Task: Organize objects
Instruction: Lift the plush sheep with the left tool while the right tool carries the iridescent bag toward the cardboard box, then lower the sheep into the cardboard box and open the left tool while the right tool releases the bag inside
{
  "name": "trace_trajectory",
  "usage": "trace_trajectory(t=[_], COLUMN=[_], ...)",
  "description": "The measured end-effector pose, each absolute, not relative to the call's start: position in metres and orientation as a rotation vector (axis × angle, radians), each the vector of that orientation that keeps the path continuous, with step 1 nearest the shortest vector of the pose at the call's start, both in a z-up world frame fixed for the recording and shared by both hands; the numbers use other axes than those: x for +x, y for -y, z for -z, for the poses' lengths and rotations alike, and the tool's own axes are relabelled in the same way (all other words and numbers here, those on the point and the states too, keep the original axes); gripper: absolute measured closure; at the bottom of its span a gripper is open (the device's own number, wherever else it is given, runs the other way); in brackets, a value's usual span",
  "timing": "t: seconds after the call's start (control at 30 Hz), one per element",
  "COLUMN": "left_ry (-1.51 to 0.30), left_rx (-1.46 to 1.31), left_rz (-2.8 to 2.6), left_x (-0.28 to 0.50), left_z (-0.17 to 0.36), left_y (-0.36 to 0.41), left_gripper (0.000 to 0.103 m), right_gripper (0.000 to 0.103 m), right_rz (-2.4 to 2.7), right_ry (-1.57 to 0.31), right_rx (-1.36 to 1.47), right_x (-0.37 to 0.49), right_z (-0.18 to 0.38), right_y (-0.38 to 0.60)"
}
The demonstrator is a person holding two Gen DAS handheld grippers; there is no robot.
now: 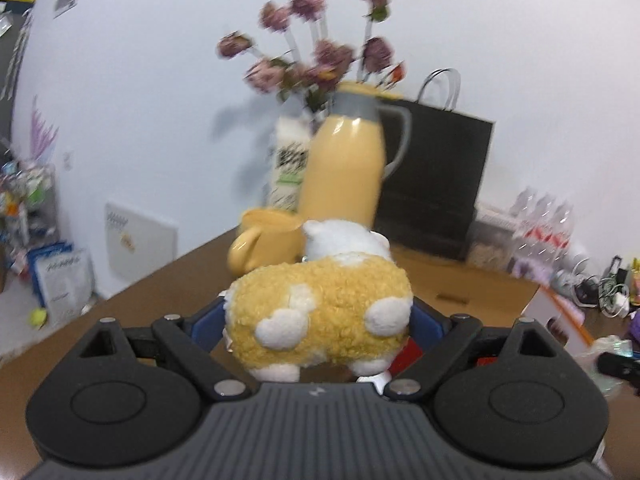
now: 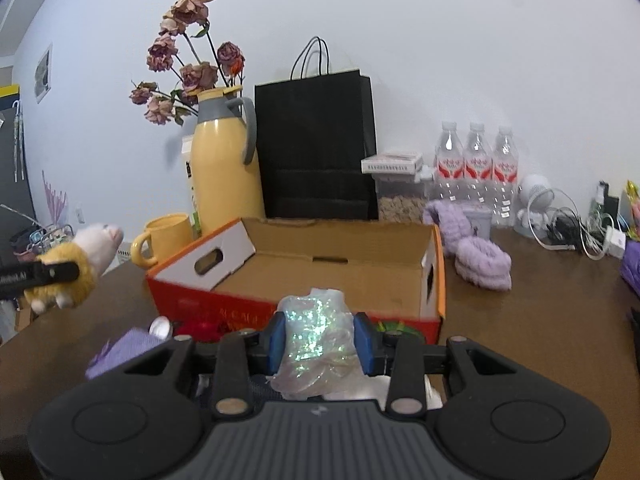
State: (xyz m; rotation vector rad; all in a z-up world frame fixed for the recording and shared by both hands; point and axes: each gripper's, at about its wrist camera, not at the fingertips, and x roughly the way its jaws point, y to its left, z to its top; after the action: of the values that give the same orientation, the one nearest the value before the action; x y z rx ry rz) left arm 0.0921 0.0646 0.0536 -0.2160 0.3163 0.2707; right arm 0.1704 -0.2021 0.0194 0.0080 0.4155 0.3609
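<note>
Patience pays: my left tool (image 1: 320, 320) grips the plush sheep (image 1: 320, 312), my right tool (image 2: 320, 344) pinches the glittery packet (image 2: 316, 328); the open cardboard box (image 2: 340, 264) sits just ahead, so I lift clear of its rim.

The plush sheep (image 1: 320, 312) sits between the left gripper's (image 1: 320, 320) fingers, with the mug (image 1: 264, 240) and flask (image 1: 344, 168) beyond it. A crumpled wrapper (image 2: 318, 340), perhaps plastic, sits between the right gripper's (image 2: 320, 340) fingers; the open box (image 2: 320, 264) lies just ahead, the paper bag (image 2: 316, 148) behind that.
</note>
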Motion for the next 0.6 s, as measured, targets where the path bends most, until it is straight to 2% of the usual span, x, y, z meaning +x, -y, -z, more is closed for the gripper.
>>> trace_trajectory(t=[0.27, 0.6], left_ry=[-0.327, -0.429], left_rx=[-0.147, -0.107], left_rz=[-0.144, -0.066], left_x=[0.177, 0.249], left_z=[-0.059, -0.029], left_y=[-0.029, -0.007], left_gripper=[0.009, 0.009], right_gripper=[0.068, 0.068], right_rz=[-0.323, -0.274], right_ry=[-0.387, -0.475], right_rx=[0.011, -0.03], right_x=[0.236, 0.293], right_z=[-0.028, 0.003], right_y=[0.183, 0.174])
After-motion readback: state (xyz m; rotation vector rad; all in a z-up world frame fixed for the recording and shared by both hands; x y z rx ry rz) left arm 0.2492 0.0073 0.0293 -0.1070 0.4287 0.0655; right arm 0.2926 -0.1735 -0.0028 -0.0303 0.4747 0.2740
